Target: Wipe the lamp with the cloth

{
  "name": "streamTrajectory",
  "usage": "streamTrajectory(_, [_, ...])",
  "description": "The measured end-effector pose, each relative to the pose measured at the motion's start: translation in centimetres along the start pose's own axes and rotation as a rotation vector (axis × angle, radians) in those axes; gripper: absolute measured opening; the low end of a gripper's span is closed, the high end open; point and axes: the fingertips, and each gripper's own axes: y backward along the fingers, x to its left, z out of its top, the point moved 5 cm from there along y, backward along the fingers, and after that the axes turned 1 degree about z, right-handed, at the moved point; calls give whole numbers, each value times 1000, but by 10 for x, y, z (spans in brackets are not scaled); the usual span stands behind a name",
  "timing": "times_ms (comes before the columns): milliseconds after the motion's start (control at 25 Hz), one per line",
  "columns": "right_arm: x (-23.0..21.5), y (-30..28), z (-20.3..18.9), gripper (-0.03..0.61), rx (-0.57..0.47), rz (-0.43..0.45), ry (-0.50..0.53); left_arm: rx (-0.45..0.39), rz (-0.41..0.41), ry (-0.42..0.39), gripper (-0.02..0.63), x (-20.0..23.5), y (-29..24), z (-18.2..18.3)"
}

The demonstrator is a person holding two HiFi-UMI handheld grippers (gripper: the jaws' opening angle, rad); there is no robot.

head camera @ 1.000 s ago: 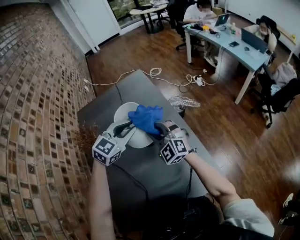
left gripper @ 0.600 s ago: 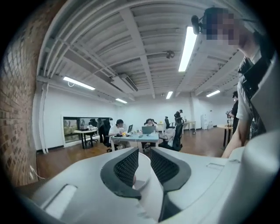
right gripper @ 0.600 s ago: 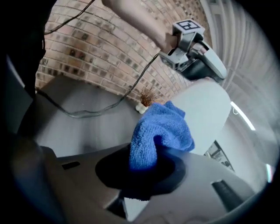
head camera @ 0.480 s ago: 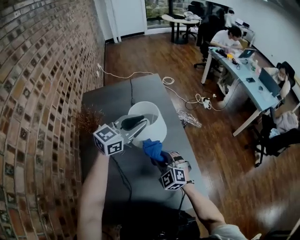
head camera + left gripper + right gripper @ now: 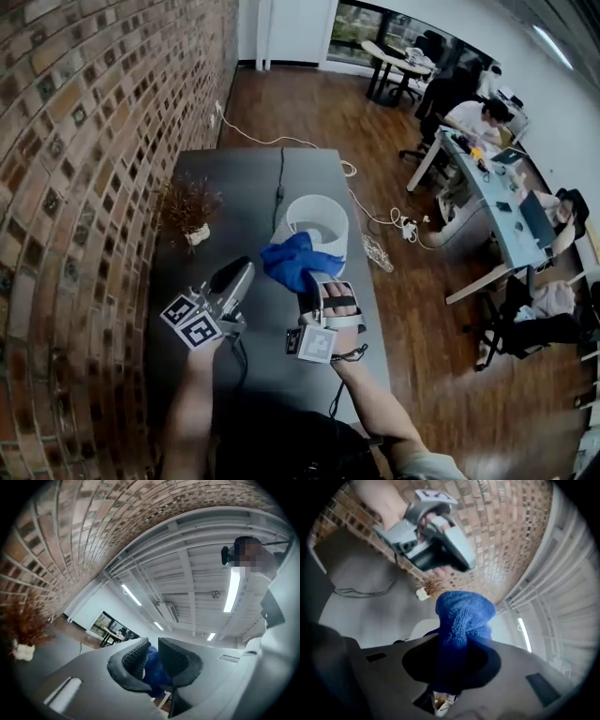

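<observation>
Dark table (image 5: 246,178) beside brick wall. Lamp shade (image 5: 323,217) upright; blue cloth (image 5: 292,261) at its near side, clamped in right gripper (image 5: 307,292). Left gripper (image 5: 234,274) clear of lamp, jaws just been closing, narrow gap, nothing between. We judge: steady shade first, then sweep round it.

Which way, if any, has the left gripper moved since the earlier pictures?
Yes: the left gripper drew back from the white cylindrical lampshade toward the person; its jaws have just been closing, empty.

A dried plant (image 5: 190,208) in a small white pot is set on the dark table (image 5: 234,173), beside the brick wall (image 5: 75,141). A white cable (image 5: 274,141) is trailed over the wooden floor (image 5: 309,98). People (image 5: 483,117) are seated at a long desk (image 5: 483,192).
</observation>
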Motion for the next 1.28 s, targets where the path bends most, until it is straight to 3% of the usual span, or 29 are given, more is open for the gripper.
streamTrajectory(280, [126, -26, -17, 97, 113, 353, -37, -7, 163, 216, 57, 0, 114, -79])
streamTrajectory(360, [134, -20, -16, 97, 113, 431, -91, -1, 178, 249, 57, -3, 132, -92])
streamTrajectory(440, [114, -9, -4, 97, 78, 457, -176, 21, 182, 257, 57, -5, 145, -104])
streamTrajectory(520, [65, 2, 19, 97, 20, 403, -239, 26, 194, 272, 57, -2, 154, -111])
streamTrajectory(640, [-29, 15, 56, 97, -31, 175, -225, -6, 192, 305, 57, 1, 156, -114])
streamTrajectory(720, [-69, 10, 67, 97, 14, 40, -153, -18, 179, 312, 57, -3, 154, -115])
streamTrajectory(800, [-74, -8, 63, 97, 102, 12, -122, -18, 164, 313, 57, -7, 152, -118])
streamTrajectory(1000, [-4, -49, 36, 98, 258, 174, -163, -20, 142, 315, 57, -13, 157, -120])
streamTrajectory(1200, [86, -60, 32, 98, 272, 419, -165, -19, 166, 277, 57, -8, 162, -114])
streamTrajectory(1280, [111, -49, 30, 98, 250, 559, -238, -6, 171, 201, 57, -13, 151, -102])
